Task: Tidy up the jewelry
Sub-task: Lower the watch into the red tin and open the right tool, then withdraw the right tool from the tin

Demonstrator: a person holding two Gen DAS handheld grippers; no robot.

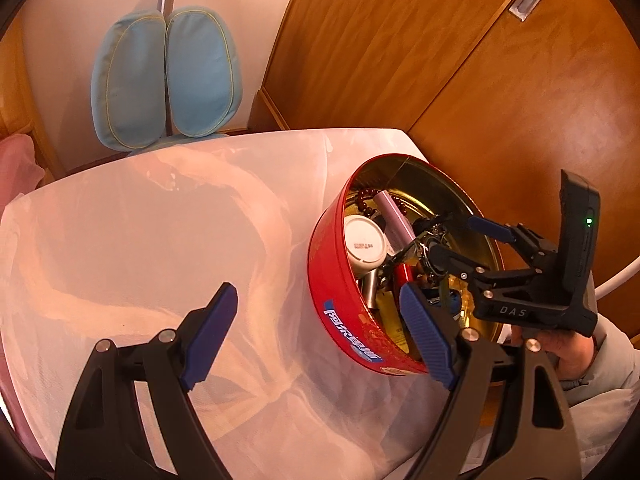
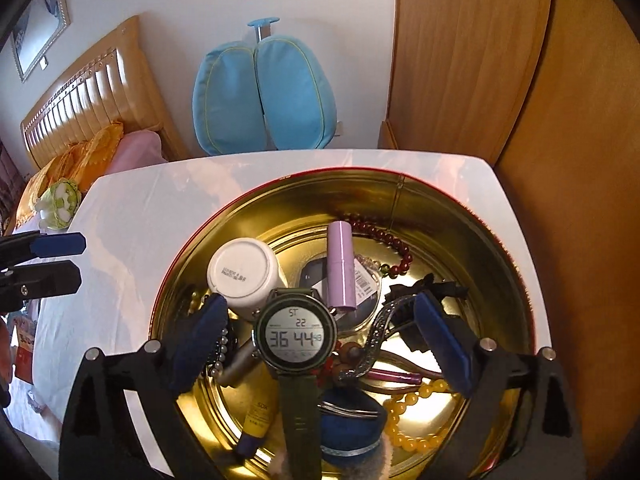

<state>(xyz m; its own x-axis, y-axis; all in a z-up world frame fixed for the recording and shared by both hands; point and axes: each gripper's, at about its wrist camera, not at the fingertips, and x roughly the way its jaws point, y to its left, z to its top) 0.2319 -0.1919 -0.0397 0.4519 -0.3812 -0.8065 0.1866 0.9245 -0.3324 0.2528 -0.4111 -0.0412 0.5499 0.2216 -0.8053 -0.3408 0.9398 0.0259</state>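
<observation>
Two bead strings [image 2: 384, 238], one watch [image 2: 296, 338], one tin [image 2: 180, 264]

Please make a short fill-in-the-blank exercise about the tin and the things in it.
1. The round tin is red outside and ____ inside.
2. The watch lies between the open fingers of the ____ gripper.
3. The bead bracelet near the right finger is ____.
4. The small white jar lies beside a ____ tube.

Missing words: gold; right; yellow; pink

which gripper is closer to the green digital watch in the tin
Right. The right gripper stands open, straddling the watch; the left gripper is open over the tin's near wall, beside it.
</observation>
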